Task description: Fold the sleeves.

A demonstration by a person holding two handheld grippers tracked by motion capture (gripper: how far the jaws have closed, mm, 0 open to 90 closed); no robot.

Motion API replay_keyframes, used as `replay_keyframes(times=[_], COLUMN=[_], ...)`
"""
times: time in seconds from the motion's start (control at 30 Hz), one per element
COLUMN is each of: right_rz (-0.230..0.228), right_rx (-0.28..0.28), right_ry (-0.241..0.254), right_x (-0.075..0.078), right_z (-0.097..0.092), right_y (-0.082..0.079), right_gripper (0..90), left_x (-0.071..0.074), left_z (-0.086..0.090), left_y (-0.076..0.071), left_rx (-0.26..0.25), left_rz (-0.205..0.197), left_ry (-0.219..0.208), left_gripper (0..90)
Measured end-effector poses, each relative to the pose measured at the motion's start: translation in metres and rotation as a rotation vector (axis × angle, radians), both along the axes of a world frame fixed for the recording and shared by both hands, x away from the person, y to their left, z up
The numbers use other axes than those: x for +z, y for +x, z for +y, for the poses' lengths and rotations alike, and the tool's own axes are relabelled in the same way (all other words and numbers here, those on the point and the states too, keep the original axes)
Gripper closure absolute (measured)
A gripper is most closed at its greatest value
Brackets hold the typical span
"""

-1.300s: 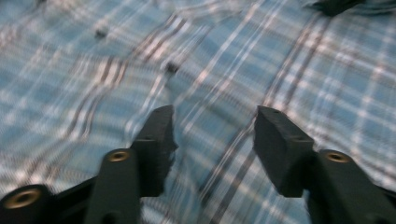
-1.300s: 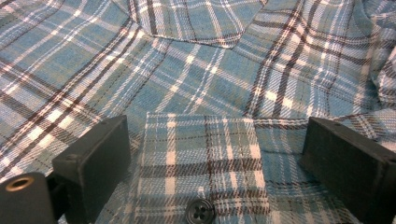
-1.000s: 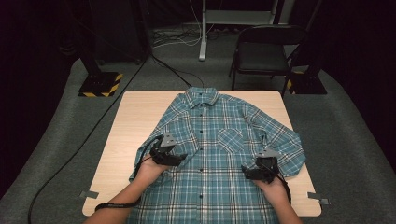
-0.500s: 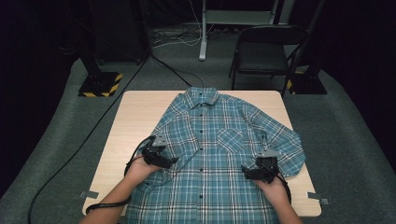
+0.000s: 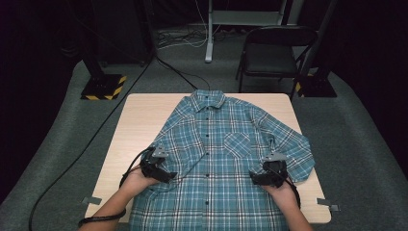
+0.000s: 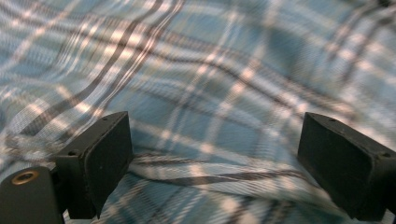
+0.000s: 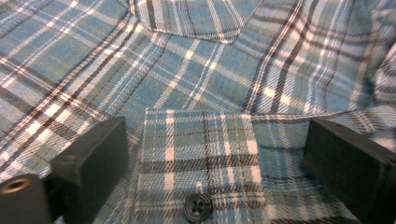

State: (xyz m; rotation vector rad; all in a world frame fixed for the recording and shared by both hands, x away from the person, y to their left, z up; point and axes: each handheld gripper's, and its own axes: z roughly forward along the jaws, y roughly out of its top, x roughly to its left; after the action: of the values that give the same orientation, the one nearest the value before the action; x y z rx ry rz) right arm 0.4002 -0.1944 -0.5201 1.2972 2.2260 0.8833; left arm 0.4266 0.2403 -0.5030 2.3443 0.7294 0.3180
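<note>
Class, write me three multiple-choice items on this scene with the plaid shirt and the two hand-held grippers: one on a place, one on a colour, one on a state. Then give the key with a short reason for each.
1. Where does the collar of the plaid shirt point?
A. toward the person
B. toward the far edge of the table
C. off the table's left side

2. What is the shirt's main colour?
A. red
B. yellow
C. teal blue

3. How do the jaws of the left gripper stand?
A. wide apart over the cloth
C. clamped on a button
B. shut on the collar

Key: 1 B, since in the high view the collar lies at the far edge, near the black chair. 2 C, since the checks are teal blue with white and dark lines. 3 A, since the left gripper view shows both jaws far apart with flat cloth between them; they have just been opening.
</note>
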Motion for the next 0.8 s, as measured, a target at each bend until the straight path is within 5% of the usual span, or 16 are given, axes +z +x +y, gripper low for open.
replay_keyframes(times=[0.1,0.17,0.2,0.53,0.67,0.8], right_rz=[-0.032,-0.038,-0.039,-0.021,0.002,0.007], right_rx=[0.006,0.009,0.014,0.032,0.038,0.033], right_ry=[0.034,0.061,0.058,0.049,0.049,0.029], right_x=[0.007,0.01,0.01,0.007,0.004,0.001], right_z=[0.001,0.003,0.004,0.01,0.011,0.016], right_y=[-0.001,0.0,0.0,0.009,0.013,0.016], right_gripper=[7.1,7.2,7.3,6.5,6.6,4.7], left_x=[0.0,-0.009,-0.013,-0.009,0.004,0.006], left_z=[0.001,0.002,0.003,0.008,0.013,0.004], left_y=[-0.003,-0.004,-0.007,-0.013,-0.006,0.014], left_rx=[-0.051,-0.071,-0.088,-0.08,-0.013,0.065], left_rz=[0.011,0.047,0.027,0.006,-0.069,-0.11], left_ry=[-0.009,0.024,0.027,0.015,-0.079,-0.093], left_gripper=[7.6,7.2,6.6,7.2,8.8,6.9])
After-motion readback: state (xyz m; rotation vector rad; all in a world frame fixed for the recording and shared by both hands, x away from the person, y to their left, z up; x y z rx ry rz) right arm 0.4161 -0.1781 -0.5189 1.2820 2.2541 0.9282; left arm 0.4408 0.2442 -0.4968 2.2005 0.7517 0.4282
